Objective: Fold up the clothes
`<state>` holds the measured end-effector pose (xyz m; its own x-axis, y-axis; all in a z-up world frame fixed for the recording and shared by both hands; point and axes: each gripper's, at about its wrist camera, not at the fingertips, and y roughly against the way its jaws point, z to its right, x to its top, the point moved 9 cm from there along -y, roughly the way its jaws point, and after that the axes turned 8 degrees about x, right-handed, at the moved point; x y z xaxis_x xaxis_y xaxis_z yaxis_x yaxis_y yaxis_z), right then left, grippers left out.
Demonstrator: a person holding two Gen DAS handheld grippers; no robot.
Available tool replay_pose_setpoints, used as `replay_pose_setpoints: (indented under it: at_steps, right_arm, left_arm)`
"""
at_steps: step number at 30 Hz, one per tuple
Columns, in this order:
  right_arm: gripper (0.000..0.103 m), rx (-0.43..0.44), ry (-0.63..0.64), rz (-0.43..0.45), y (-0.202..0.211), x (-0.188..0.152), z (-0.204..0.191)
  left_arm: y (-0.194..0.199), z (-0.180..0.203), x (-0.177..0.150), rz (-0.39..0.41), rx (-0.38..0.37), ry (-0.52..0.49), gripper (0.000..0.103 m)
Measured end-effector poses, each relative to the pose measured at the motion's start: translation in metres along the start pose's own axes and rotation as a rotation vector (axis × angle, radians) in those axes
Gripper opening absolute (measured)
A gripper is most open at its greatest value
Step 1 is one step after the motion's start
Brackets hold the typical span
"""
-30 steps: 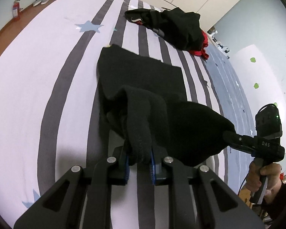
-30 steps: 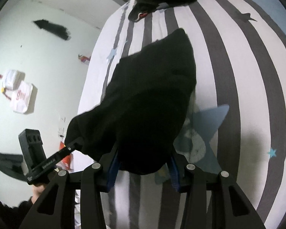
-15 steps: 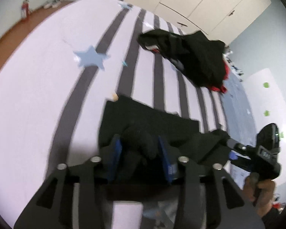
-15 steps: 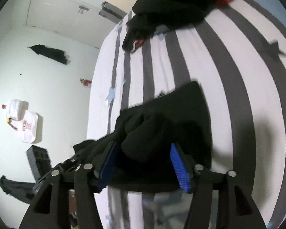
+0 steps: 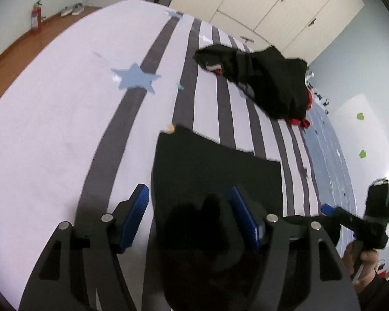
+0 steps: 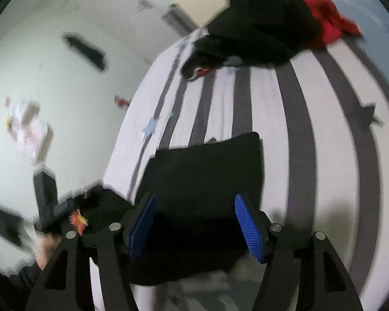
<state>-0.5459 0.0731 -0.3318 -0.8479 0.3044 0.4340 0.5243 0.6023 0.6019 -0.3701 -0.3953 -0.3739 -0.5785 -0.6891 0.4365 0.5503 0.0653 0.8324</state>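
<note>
Both pairs of jaws stand apart and have just been opening, the left gripper [image 5: 190, 217] more lately than the right gripper [image 6: 195, 226]. The black garment [image 5: 215, 171] lies between the blue ribbed pads [image 6: 245, 226] of each, but it is pressed by none of them; a soft hump of cloth [image 5: 207, 223] rises between the left pair. The garment is laid on the striped bedsheet [image 5: 64, 119] as a flat, roughly rectangular panel with a straight far edge and squared corners, so one fold is judged to be laid down and released. The near edge is bunched and is still to be smoothed. A heap of black and red clothes [image 5: 269, 83] is left unfolded farther up the bed, well apart from the folded piece. The fabric is matte, thick and fleecy; the sheet is smooth, with grey bands and pale blue stars.
</note>
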Motion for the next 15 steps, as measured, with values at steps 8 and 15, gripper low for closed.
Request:
replay_pose_setpoints:
  at_steps: [8,15]
  right_arm:
    - [0.062,0.012,-0.156,-0.070,0.026,-0.104,0.019]
    - [0.062,0.017,-0.224,-0.124,0.012,-0.159,0.019]
  left_arm:
    - [0.040,-0.021,-0.070,-0.026,-0.011,0.051,0.063]
    - [0.039,-0.038,-0.161,-0.132,0.014,0.062,0.063]
